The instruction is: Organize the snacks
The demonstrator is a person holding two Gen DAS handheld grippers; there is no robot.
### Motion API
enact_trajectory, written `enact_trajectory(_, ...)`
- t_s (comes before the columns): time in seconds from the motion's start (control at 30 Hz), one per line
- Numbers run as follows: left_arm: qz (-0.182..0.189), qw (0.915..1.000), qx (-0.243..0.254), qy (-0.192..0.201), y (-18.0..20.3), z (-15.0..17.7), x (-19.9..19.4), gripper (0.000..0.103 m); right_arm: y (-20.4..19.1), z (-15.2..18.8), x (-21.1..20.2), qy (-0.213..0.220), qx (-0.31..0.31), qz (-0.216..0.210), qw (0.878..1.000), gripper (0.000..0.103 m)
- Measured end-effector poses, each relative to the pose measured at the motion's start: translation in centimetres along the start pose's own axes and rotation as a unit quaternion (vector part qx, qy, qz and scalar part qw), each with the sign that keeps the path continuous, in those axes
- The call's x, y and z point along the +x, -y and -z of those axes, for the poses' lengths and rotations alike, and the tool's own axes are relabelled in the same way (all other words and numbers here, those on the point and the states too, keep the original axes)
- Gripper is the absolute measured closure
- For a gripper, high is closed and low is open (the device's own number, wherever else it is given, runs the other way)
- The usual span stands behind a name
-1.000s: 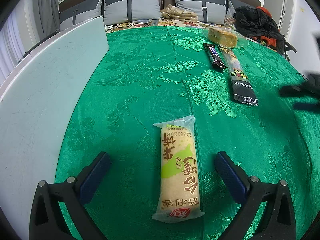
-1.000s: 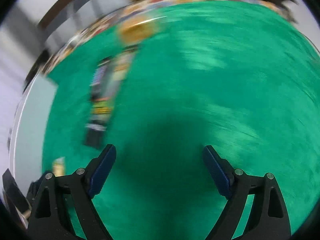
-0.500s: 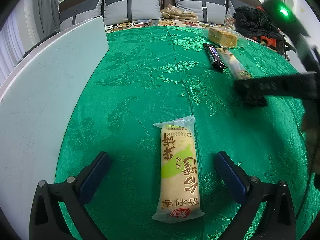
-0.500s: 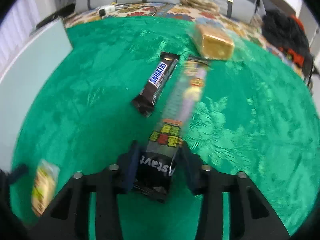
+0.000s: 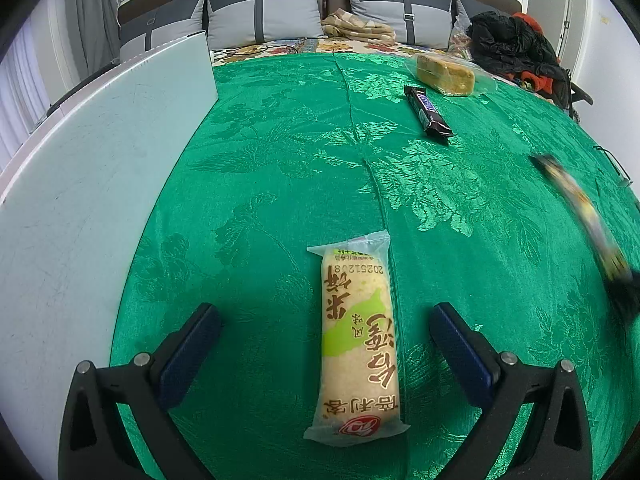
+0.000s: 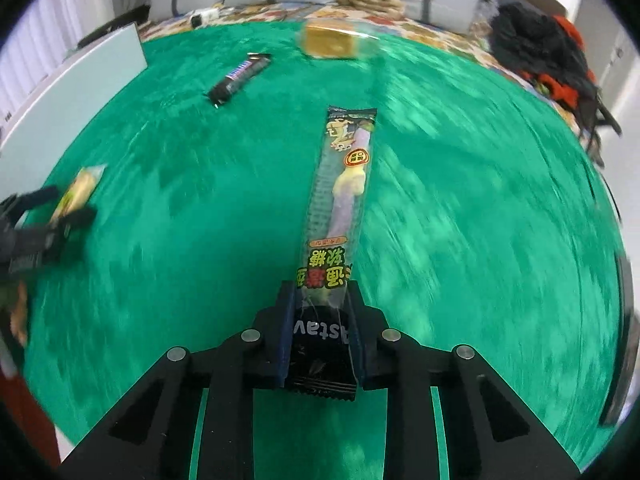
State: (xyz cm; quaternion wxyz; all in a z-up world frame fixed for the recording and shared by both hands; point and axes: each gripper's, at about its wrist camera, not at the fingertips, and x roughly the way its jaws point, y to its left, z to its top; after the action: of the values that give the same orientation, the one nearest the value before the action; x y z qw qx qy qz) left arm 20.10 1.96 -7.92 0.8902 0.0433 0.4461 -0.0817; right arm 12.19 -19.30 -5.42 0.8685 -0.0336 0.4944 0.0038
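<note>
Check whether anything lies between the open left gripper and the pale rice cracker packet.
Nothing visible does. The left gripper is open, and the pale plastic-wrapped rice cracker packet lies on the green patterned cloth between its fingers.

Tablecloth [image 5: 280,168] filling most of the frame is bright emerald green with a shiny tone-on-tone floral damask. Rice cracker pack [image 5: 358,344] at lower centre is clear over pale yellow, with a lime green splash, brown characters and a red logo. Chocolate bar [image 5: 428,111] upper right is dark brown with white-blue lettering. Board [image 5: 88,184] on the left is pale mint. Long candy pack [image 6: 338,216] is black with yellow, green and magenta print.
</note>
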Motion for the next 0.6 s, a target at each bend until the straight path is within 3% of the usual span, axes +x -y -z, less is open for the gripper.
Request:
enact_trajectory(0.13, 0.000, 1.0000, 0.000, 0.000, 0.0, 0.0, 0.0, 0.000, -0.1, 3.8, -1.5, 0.050, 0.006, -0.007, 0.999, 0.074)
enact_trajectory(0.17, 0.000, 1.0000, 0.000, 0.000, 0.0, 0.0, 0.0, 0.000, -0.4, 4.2, -1.7, 0.060, 0.003, -0.002, 0.998, 0.066)
enact_trajectory(0.23, 0.000, 1.0000, 0.000, 0.000, 0.0, 0.0, 0.0, 0.000, -0.6, 4.5, -1.7, 0.069, 0.003, 0.007, 0.998, 0.032)
enact_trajectory(0.5, 0.000, 1.0000, 0.000, 0.000, 0.0, 0.0, 0.0, 0.000, -0.6, 0.7, -0.9, 0.075, -0.036, 0.011, 0.996, 0.032)
enact_trajectory(0.6, 0.000, 1.0000, 0.000, 0.000, 0.0, 0.0, 0.0, 0.000, 1.1, -0.1, -1.2, 0.098, -0.013, -0.030, 0.995, 0.032)
